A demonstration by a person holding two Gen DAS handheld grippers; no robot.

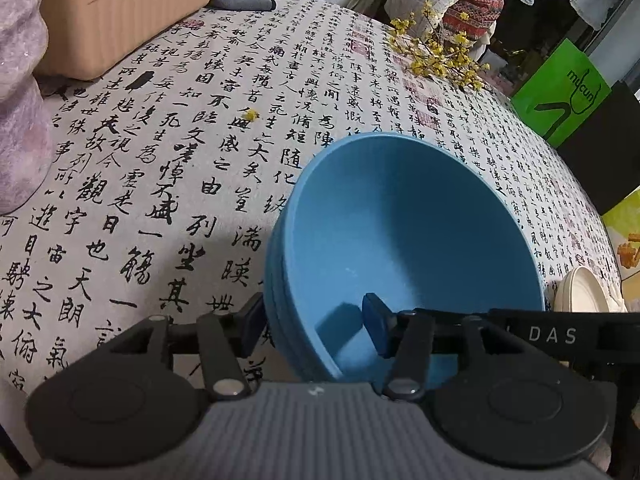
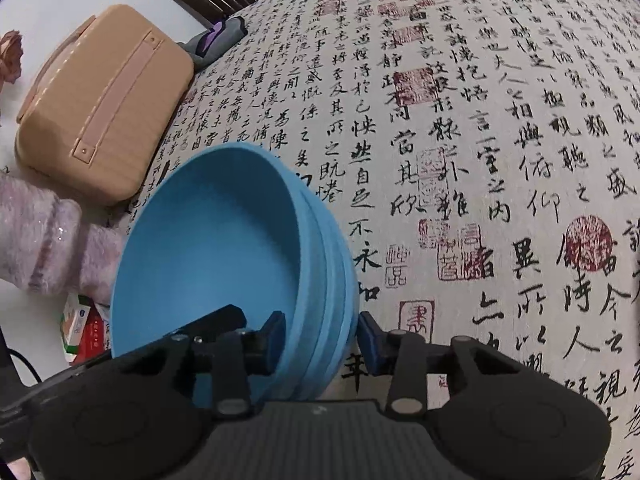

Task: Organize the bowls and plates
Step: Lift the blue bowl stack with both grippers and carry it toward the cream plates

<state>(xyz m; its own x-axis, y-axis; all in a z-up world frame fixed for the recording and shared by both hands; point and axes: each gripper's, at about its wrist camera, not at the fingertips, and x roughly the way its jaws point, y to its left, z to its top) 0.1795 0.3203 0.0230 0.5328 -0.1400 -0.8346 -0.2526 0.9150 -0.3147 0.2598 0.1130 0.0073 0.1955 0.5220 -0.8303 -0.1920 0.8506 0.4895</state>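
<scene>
Both grippers straddle the nested stack of matte blue plastic bowls (image 1: 404, 232), mid-table on the calligraphy-print tablecloth (image 1: 160, 184).
Left gripper (image 1: 316, 328) spans its left rim, right gripper (image 2: 322, 338) its right; whether the pads press, can't tell. Looks light, stiff, slick: pinch the rims, lift evenly.

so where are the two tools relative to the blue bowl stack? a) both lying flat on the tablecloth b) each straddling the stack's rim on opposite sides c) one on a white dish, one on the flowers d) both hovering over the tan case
b: the left tool has one finger outside and one inside the blue bowl stack, and the right tool straddles the rim on the other side.
</scene>
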